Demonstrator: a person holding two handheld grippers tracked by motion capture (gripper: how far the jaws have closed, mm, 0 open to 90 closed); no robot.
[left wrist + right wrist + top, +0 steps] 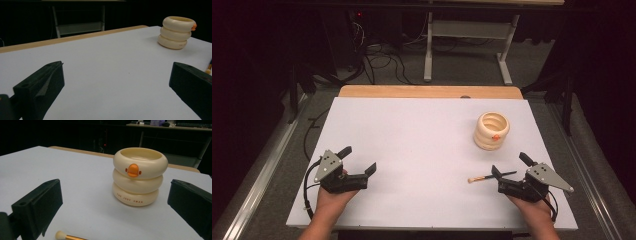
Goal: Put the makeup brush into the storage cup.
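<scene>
A cream pot (pixel 491 131) shaped like three stacked rings, with a small orange duck bill on its top ring, stands upright at the right back of the white table (pixel 412 135). In the right gripper view the cream pot (pixel 138 177) is straight ahead, past the black fingers (pixel 40 205). A thin brush (pixel 484 177) with a golden handle lies flat in front of the pot, just left of my right gripper (pixel 510 165), which is open and holds nothing. The brush (pixel 67 236) shows its pale tip low between the jaws. My left gripper (pixel 358 160) rests open at the front left, holding nothing.
A wooden strip (pixel 430 91) borders the table's far edge. Beyond it on the floor are the metal legs of another table (pixel 428 55) and loose cables (pixel 382 60). A metal rail (pixel 262 165) runs along the left side.
</scene>
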